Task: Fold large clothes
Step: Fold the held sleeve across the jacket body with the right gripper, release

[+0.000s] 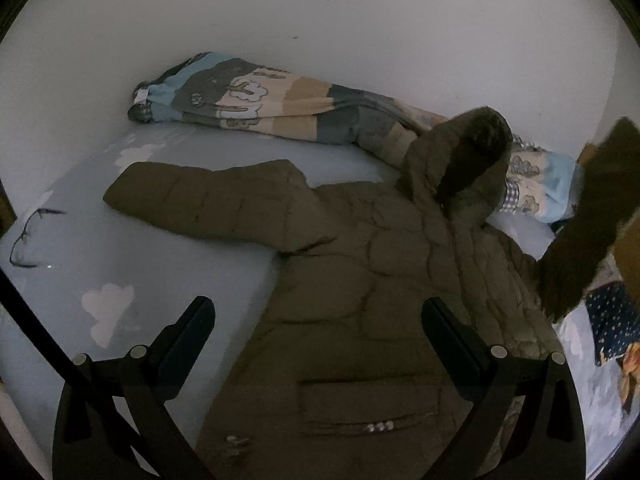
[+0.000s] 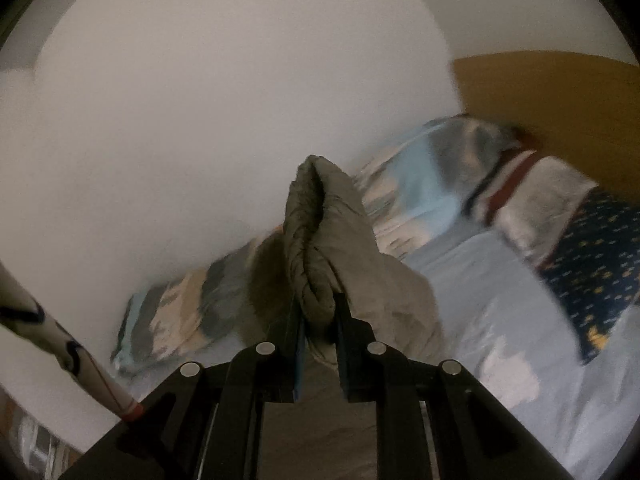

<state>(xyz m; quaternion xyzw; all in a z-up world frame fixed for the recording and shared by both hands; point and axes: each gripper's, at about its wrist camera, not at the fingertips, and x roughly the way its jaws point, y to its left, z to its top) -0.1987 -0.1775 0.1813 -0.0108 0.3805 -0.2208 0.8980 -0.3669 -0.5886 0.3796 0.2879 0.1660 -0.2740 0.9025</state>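
Right gripper clamped on raised olive jacket sleeve; left gripper jaws wide apart, empty, above jacket lying on bed.

a plain white wall fills the upper frame above a bed with a pale blue cloud-print sheet. at upper right of the right wrist view, an ochre headboard. light is dim.
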